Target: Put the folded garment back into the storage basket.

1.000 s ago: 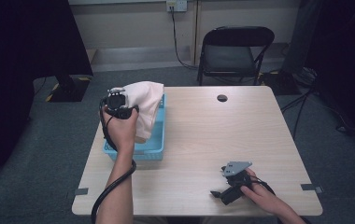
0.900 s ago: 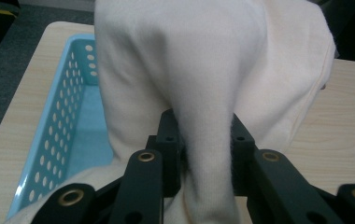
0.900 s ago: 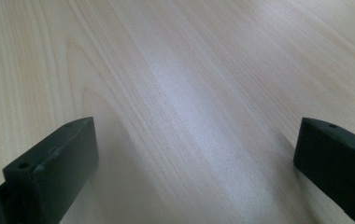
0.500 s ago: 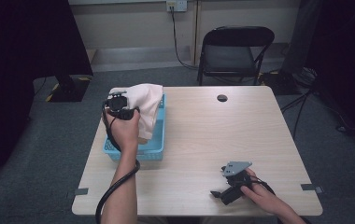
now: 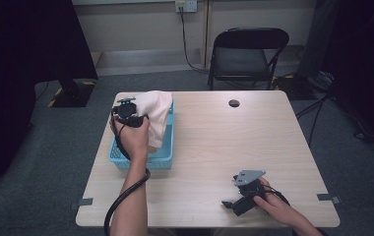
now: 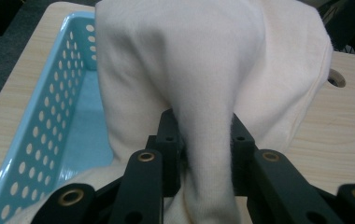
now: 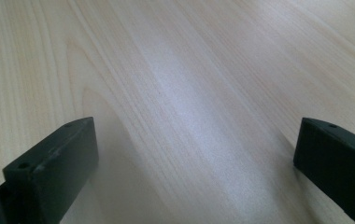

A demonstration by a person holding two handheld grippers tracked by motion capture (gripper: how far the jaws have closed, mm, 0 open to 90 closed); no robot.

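The left gripper (image 5: 127, 109) has its fingers (image 6: 168, 140) clenched on a fold of the cream cloth (image 6: 203, 70), which rises as a soft ridge straight away from them. The cloth hangs lengthwise down into the blue basket (image 5: 165, 147), draped over its far end, plain and unmarked. The basket sits near the bench's (image 5: 214, 147) left edge, long axis running front to back. The right gripper (image 5: 234, 202) rests near the front edge, well apart, fingers (image 7: 54, 158) released and wide, bare wood between them.
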